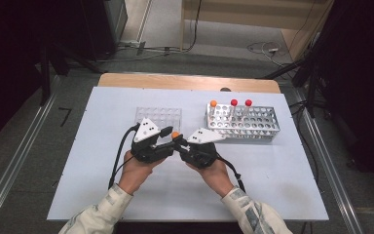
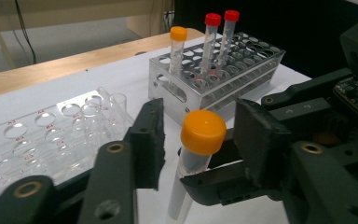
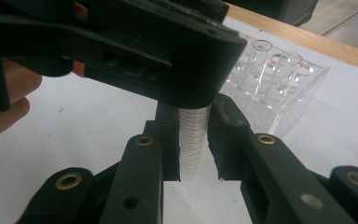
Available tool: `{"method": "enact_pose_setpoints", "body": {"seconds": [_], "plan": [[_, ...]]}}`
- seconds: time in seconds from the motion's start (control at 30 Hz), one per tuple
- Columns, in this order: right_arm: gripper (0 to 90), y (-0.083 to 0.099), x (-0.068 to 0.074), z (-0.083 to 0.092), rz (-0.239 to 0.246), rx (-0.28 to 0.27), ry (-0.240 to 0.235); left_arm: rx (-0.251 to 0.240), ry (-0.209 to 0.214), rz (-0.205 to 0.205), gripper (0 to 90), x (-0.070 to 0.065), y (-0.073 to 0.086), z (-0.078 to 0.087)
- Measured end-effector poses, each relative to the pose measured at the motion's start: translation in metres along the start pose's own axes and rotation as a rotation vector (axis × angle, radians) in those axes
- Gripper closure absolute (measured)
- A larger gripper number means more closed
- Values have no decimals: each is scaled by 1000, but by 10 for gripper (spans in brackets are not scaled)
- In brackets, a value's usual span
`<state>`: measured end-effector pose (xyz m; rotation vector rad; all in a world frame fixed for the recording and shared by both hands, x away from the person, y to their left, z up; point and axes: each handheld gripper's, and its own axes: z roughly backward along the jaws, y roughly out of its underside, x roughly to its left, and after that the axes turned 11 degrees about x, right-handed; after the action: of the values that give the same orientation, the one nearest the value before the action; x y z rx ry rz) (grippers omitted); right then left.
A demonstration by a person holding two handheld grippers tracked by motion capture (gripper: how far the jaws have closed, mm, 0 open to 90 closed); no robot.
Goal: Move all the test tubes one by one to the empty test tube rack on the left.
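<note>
Two hand-held grippers meet over a white table mat. The right gripper is closed on a clear graduated tube, its two black jaws pressing the tube's sides; printed scale lines run down the tube wall, too fine to read. In the left gripper view this same tube stands upright, topped by an orange cap, and is clamped low on its body by the right gripper's jaws. The left gripper has its jaws parted, one on either side of the cap and not touching it.

In the high view the left gripper and right gripper sit tip to tip, with the cap between them. A clear plastic rack lies beyond the left jaw of the left gripper; its wells carry small red labels, of which A1, B2 and C2 can be made out. A perforated metal rack stands beyond the cap and holds three upright tubes: one orange-capped tube and two red-capped tubes. A person's hands hold both grippers from below.
</note>
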<state>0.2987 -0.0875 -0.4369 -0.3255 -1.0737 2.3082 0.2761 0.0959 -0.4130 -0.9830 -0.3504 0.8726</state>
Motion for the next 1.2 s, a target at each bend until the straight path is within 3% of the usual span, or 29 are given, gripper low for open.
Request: {"method": "enact_pose_setpoints", "body": {"seconds": [0.17,0.4,0.6,0.77,1.2], "plan": [[723,0,0,0,-2,-1,-2,4,7,-12,673,0,1,-1],[712,0,0,-1,-2,2,-1,11,3,-15,695,1,1,-1],[425,0,-4,-2,-14,31,-8,5,-15,6,699,6,0,0],[325,1,-12,-1,-40,45,-2,-3,-43,38,699,15,-2,3],[305,4,-25,3,-79,42,18,-30,-80,92,699,41,-21,14]]}}
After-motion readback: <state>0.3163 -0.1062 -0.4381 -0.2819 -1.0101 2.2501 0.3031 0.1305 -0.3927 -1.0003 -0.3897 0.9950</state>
